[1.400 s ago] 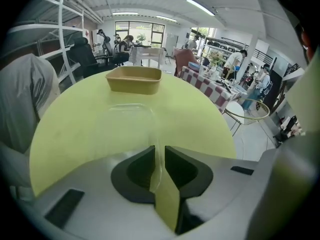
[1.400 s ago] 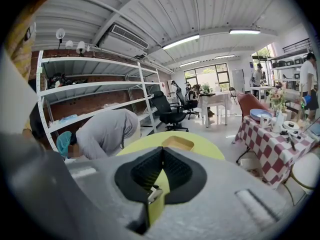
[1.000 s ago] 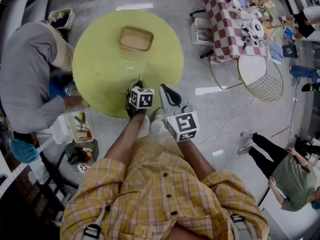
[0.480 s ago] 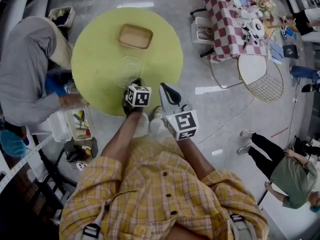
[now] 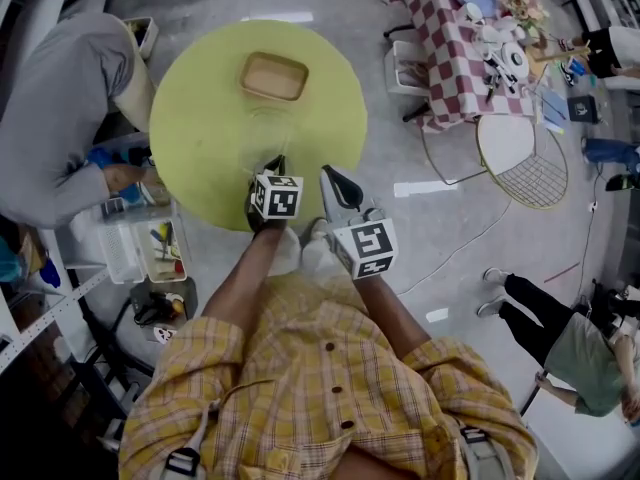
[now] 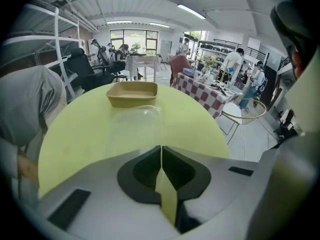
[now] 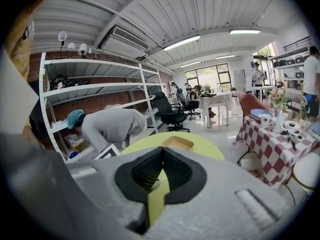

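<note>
Yellow round desk (image 5: 200, 108) ahead of you: your left gripper (image 6: 160, 149) has come back off the clear tub (image 6: 134, 126), its fingers now shut on nothing. The tub rests free, just near of the tan tray (image 6: 132, 93). Your right gripper (image 7: 161, 150) hangs closed and empty.

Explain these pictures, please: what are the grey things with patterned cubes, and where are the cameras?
No robot: a person holds a gripping tool, cube and all, in each hand. One picture looks down from a camera on the person's head; the other two come from cameras on each tool, looking along its jaws. On the round yellow-green table lie a tan tray and a clear container. The left tool, jaws together, points at the clear container's near edge; the right tool, also shut, holds nothing. Someone in grey bends beside the table.
</note>
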The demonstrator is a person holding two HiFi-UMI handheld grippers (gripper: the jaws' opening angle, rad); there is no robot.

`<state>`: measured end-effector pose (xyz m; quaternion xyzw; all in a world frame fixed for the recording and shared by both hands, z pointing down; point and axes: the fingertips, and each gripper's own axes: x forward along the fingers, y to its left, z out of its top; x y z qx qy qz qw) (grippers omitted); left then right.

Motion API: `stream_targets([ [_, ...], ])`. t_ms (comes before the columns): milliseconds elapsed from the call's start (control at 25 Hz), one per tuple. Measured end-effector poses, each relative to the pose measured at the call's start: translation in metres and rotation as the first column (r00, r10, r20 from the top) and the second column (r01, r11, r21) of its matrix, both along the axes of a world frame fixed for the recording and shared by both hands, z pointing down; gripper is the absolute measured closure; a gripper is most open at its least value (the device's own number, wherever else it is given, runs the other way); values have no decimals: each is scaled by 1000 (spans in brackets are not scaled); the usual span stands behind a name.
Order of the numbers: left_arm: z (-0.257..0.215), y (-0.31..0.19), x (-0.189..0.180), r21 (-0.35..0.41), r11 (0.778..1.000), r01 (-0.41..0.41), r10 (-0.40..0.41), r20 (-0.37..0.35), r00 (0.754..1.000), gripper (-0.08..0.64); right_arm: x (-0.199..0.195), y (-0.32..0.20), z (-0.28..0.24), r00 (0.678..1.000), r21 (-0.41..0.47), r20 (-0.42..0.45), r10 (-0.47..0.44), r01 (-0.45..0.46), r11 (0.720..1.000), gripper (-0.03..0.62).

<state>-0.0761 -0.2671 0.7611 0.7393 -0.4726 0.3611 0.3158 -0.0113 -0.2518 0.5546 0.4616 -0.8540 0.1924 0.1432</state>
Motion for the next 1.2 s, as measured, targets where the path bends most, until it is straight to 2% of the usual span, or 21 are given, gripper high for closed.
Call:
stream_targets([
  [480, -49, 2, -2, 95, 995, 32, -27, -54, 998, 551, 1, 8, -16, 1000, 36, 12, 1, -2, 999, 595],
  [1200, -126, 18, -12, 275, 960, 53, -27, -99, 995, 551, -2, 28, -30, 999, 87, 38, -6, 3, 996, 595],
])
